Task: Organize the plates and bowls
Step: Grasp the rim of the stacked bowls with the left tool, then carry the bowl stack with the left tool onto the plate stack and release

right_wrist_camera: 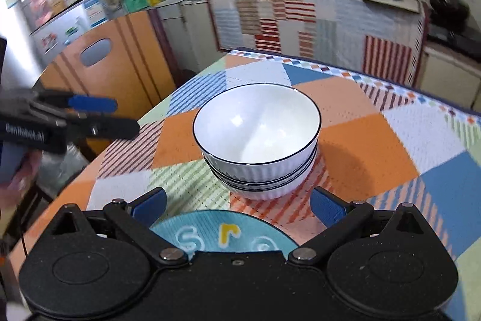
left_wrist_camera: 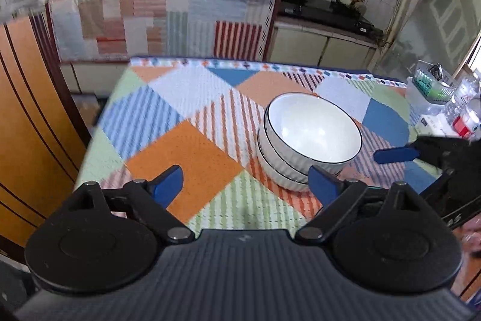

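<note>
Three nested bowls (right_wrist_camera: 257, 140), two open tongs (right_wrist_camera: 237, 205).

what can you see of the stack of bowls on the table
The stack of bowls is three white, glossy, ceramic-looking bowls nested upright, each with a thin dark rim line and ribbed outer walls. The top bowl is empty. The stack stands on the patchwork tablecloth, leaning slightly in the left wrist view. Nothing grips it: the right claw is open just short of it, and the left claw is open beside it.
</note>
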The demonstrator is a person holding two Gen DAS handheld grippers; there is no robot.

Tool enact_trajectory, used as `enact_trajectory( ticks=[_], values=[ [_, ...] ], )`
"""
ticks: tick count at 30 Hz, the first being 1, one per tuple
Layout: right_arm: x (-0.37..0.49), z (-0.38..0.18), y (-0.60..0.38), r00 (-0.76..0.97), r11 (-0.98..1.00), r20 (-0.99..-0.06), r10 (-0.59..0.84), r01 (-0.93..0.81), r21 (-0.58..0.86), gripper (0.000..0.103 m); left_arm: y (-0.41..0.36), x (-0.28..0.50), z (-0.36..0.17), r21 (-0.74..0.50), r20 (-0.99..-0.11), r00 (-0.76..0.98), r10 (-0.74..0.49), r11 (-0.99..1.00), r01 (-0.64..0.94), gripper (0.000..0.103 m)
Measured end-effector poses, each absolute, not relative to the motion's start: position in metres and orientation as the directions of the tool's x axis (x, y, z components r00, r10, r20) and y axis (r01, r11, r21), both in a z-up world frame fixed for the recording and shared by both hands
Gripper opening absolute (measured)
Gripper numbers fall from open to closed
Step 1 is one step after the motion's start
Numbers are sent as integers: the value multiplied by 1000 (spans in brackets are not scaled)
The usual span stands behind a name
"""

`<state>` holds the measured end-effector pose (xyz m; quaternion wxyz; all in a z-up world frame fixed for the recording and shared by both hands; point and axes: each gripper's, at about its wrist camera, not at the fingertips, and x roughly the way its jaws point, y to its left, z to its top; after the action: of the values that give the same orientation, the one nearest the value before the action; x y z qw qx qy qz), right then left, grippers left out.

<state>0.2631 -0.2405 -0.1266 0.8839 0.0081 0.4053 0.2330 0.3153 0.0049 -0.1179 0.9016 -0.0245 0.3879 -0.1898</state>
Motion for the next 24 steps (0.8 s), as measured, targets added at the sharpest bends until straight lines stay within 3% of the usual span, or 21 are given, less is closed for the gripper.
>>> enact_trajectory(
  ticks=[8, 18, 24],
  values=[
    [278, -151, -226, 583, 929, -727, 363, -287, 233, 103, 31, 354, -128, -483, -652, 570, -501, 853, 197, 90],
    [298, -178, -217, 550, 936, -766, 332, -293, 195, 103, 22, 396, -169, -539, -713, 445, -542, 829, 147, 89],
    [313, -188, -217, 518, 929, -782, 345, -308, 206, 103, 22, 412, -206, -668, -667, 400, -629, 743, 55, 86]
  ],
)
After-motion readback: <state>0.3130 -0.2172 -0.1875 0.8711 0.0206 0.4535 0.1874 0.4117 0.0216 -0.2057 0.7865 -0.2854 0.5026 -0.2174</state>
